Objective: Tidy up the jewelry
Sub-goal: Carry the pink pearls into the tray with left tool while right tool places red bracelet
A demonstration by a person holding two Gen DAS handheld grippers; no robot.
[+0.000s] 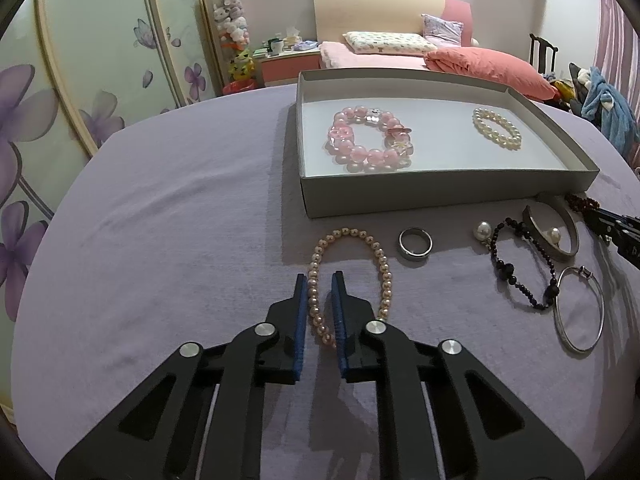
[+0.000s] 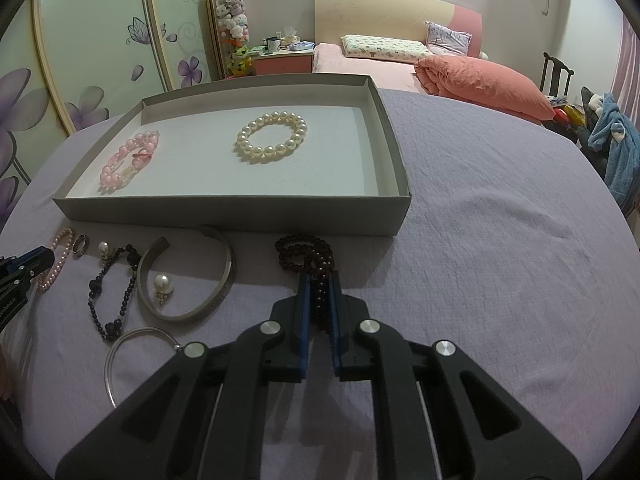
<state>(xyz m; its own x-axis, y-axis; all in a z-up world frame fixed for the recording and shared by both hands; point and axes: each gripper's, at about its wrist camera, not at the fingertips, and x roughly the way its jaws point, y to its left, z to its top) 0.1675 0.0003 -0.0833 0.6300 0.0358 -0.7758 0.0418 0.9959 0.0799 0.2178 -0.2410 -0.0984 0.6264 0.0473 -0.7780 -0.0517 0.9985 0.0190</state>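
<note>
On the lilac cloth, my left gripper (image 1: 320, 280) is shut on the left side of a pink pearl bracelet (image 1: 384, 276), whose loop lies flat on the cloth. My right gripper (image 2: 320, 276) is shut on a dark red bead bracelet (image 2: 304, 248), which also rests on the cloth. Just beyond both stands a shallow grey box (image 1: 440, 192). It holds a chunky pink bead bracelet (image 1: 374, 156) and a white pearl bracelet (image 1: 480, 124). In the right wrist view the box (image 2: 224, 216) is ahead to the left.
Between the grippers lie a silver ring (image 1: 414, 256), a pearl earring (image 1: 483, 231), a black bead bracelet (image 1: 504, 268), a grey cuff (image 1: 568, 252) and a thin silver bangle (image 1: 576, 346). A bed and a wardrobe stand behind the table.
</note>
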